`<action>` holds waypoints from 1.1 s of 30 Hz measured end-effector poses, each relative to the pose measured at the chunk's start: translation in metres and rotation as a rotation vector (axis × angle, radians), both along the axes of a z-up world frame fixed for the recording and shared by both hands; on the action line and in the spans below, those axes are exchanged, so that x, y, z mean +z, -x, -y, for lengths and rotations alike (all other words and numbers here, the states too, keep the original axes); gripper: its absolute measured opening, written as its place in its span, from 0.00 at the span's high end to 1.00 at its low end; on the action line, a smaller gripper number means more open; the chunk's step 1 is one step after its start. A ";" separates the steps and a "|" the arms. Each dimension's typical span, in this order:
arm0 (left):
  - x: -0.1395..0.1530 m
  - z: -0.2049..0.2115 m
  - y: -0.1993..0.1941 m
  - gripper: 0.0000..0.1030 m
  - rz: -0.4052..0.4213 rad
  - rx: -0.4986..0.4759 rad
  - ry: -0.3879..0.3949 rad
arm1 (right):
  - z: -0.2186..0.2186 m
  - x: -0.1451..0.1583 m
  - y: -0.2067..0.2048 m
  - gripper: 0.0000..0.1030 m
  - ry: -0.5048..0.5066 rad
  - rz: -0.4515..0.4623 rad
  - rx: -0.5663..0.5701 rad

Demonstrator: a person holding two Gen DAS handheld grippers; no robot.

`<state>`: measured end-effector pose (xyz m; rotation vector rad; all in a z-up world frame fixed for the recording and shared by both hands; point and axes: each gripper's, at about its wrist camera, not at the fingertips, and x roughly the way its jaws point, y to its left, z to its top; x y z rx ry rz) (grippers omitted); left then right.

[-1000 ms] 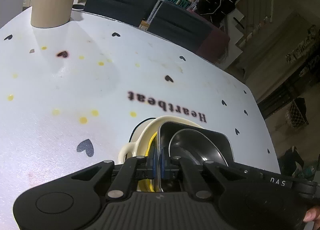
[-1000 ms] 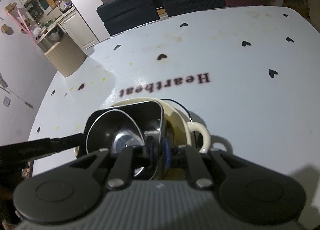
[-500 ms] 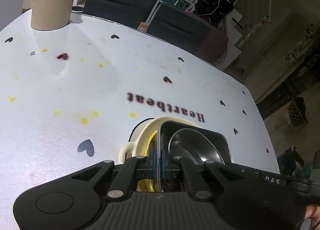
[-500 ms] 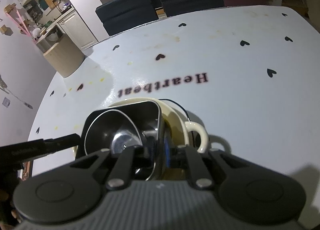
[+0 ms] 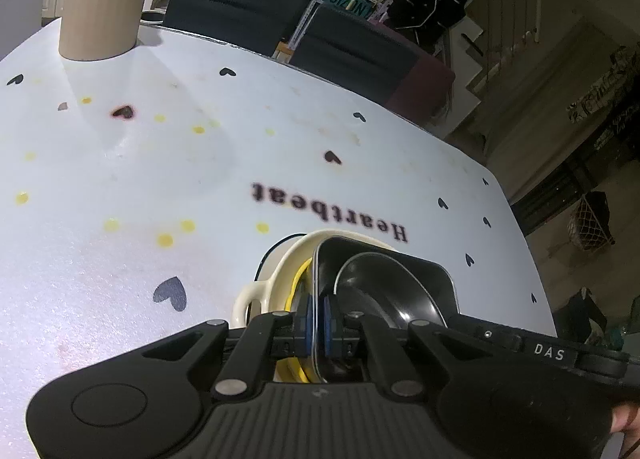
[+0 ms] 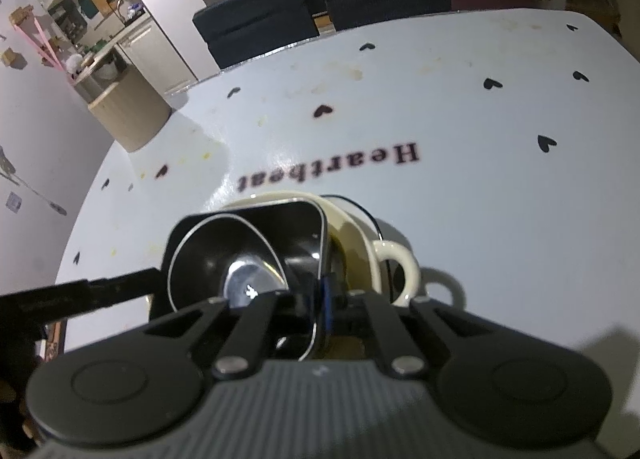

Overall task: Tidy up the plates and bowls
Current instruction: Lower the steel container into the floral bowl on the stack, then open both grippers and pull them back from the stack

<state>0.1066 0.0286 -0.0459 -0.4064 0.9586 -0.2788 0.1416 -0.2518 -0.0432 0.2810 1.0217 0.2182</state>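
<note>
Left gripper [image 5: 316, 319]: blue pads closed narrow on the left rim of the black square dish [image 5: 384, 279]. Right gripper [image 6: 320, 295]: pinched on the opposite rim of the same dish; both tools angled down from either side, the left one's arm crossing the right view.

Dish: sits inside the cream handled bowl [image 5: 280, 267], near the table [image 5: 120, 179] edge beside the "Heartbeat" print. Steel bowl [image 6: 224, 259]: nested in the dish. Yellow item [image 5: 298, 287] under the dish: kind unclear.

Progress, judged: stack looks assembled; remaining is seating or shifting it and letting go. No other plates or bowls visible.

Tan tub [image 5: 104, 11]: far corner, well apart.
</note>
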 end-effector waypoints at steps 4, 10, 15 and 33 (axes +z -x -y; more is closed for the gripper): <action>0.006 0.003 0.003 0.94 0.012 -0.009 -0.013 | -0.001 0.005 0.002 0.89 0.006 0.019 0.004; 0.027 0.005 0.016 0.63 0.056 0.000 -0.047 | 0.000 0.024 0.016 0.58 0.023 0.131 0.016; 0.059 0.003 0.035 0.27 0.136 0.016 -0.072 | 0.004 0.046 0.033 0.32 0.050 0.252 0.035; 0.117 0.003 0.119 0.00 0.417 0.065 -0.276 | 0.014 0.108 0.119 0.00 0.107 0.575 -0.019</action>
